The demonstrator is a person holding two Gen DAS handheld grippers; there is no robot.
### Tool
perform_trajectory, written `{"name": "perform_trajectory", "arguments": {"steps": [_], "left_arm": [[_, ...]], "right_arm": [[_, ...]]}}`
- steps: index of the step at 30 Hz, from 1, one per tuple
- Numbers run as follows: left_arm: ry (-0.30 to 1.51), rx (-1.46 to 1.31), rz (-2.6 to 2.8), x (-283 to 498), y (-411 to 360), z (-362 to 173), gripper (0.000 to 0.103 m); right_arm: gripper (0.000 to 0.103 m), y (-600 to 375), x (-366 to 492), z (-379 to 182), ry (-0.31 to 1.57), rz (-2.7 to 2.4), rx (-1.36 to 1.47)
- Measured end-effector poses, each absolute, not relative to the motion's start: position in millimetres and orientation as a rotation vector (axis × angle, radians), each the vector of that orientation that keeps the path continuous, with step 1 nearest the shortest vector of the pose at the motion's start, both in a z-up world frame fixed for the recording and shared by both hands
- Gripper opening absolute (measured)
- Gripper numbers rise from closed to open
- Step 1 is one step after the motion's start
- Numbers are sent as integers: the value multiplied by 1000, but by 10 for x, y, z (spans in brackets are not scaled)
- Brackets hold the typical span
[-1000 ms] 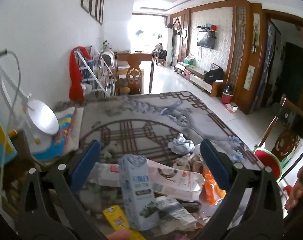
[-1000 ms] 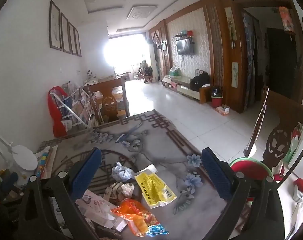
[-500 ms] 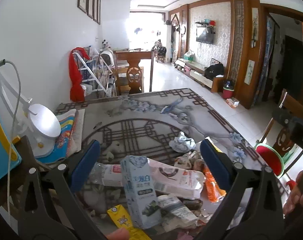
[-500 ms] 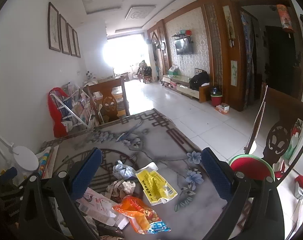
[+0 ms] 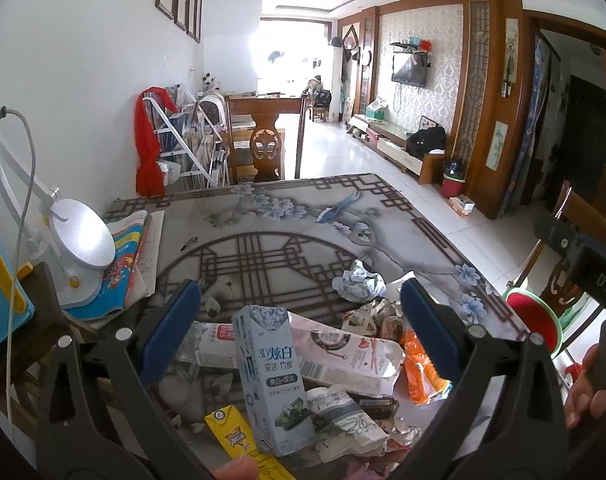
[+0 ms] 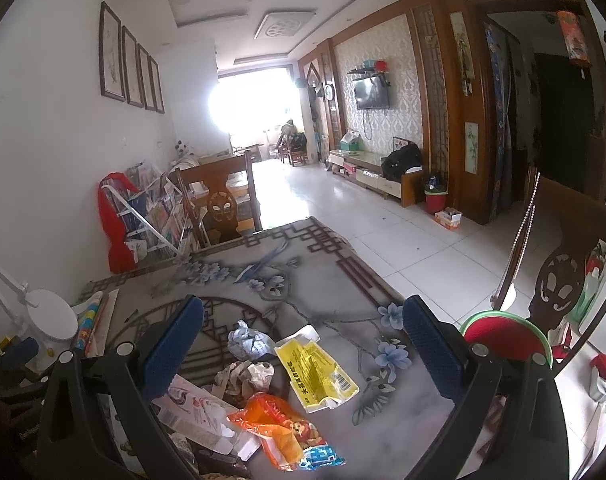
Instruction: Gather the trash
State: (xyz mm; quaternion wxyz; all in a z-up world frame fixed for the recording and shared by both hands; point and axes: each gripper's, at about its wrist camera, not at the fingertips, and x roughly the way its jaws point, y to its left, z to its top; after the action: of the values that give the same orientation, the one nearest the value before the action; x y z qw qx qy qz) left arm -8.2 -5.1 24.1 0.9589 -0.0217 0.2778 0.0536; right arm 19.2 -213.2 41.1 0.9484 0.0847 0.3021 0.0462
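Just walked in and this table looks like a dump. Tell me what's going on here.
A person holds a two-finger gripper in each hand over a glass-topped table strewn with litter. The left gripper hangs open above a pale blue toothpaste box and a pink wrapper. The right gripper is open too, over a yellow bag, an orange snack packet and crumpled paper. Neither holds anything yet; all the trash lies on the table.

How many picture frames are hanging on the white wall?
4 dark-framed pictures hang in one row on the left wall: first, second, third, fourth, running toward the bright window.
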Motion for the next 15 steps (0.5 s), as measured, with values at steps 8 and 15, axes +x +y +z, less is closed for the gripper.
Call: {"name": "perform_trajectory", "arguments": {"steps": [8, 15], "left_arm": [[570, -46, 112, -41, -45, 222, 98], [574, -43, 111, -20, -65, 189, 98]], "right_arm": [[96, -2126, 203, 413, 615, 91, 168], [96, -2150, 223, 402, 616, 88, 171]]}}
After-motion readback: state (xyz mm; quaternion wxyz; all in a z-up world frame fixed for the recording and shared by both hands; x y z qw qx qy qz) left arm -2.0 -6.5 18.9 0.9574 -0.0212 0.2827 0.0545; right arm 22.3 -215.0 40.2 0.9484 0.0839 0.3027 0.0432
